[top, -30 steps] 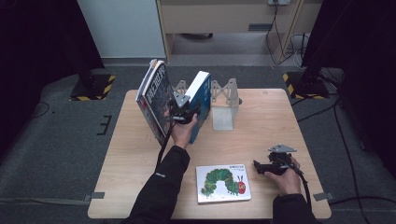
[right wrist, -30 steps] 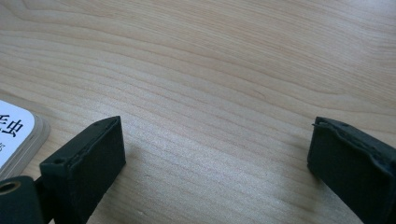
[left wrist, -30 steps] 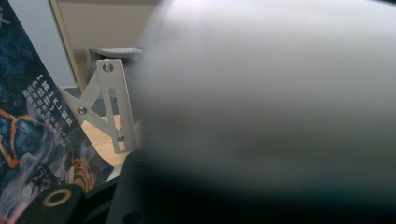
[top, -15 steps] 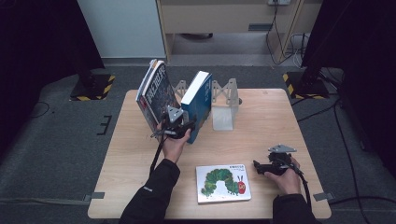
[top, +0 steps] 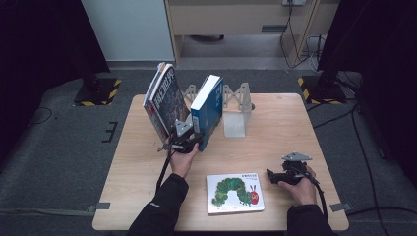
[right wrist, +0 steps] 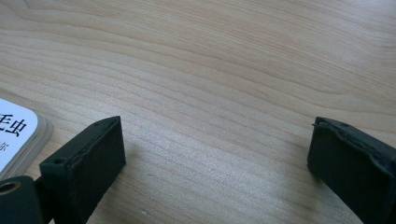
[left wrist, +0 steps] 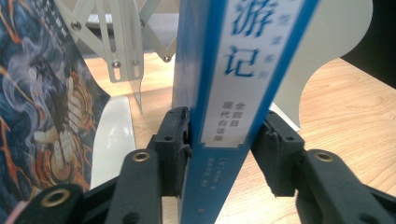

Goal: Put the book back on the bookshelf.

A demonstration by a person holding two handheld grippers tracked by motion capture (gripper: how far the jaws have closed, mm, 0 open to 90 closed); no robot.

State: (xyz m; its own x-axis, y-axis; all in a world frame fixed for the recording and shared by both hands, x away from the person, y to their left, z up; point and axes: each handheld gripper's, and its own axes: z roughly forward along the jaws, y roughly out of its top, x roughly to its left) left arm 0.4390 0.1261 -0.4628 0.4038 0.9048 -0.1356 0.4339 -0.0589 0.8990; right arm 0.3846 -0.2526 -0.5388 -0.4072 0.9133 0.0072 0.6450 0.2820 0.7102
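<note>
The biggest risk lay with the tall blue hardback book, which stood on its lower edge in the white expanding metal book rack and leaned to one side, pinched only at the foot of its spine by the left tool. With the grip that low, a small twist of the wrist could have let the top swing over, tipping it against the dark illustrated book slanting just beside it, or dragging the light rack across the wooden tabletop. The left tool's jaws had just been closing, and the left gripper view showed both pads pressed on the spine's two sides, so it was clenched on the blue book. The left forearm reached forward from the near edge, hand low behind the book, tool pointing level into the spine. The right tool rested well apart, low over bare wood with jaws spread and nothing between them, near the flat white caterpillar picture book.
</note>
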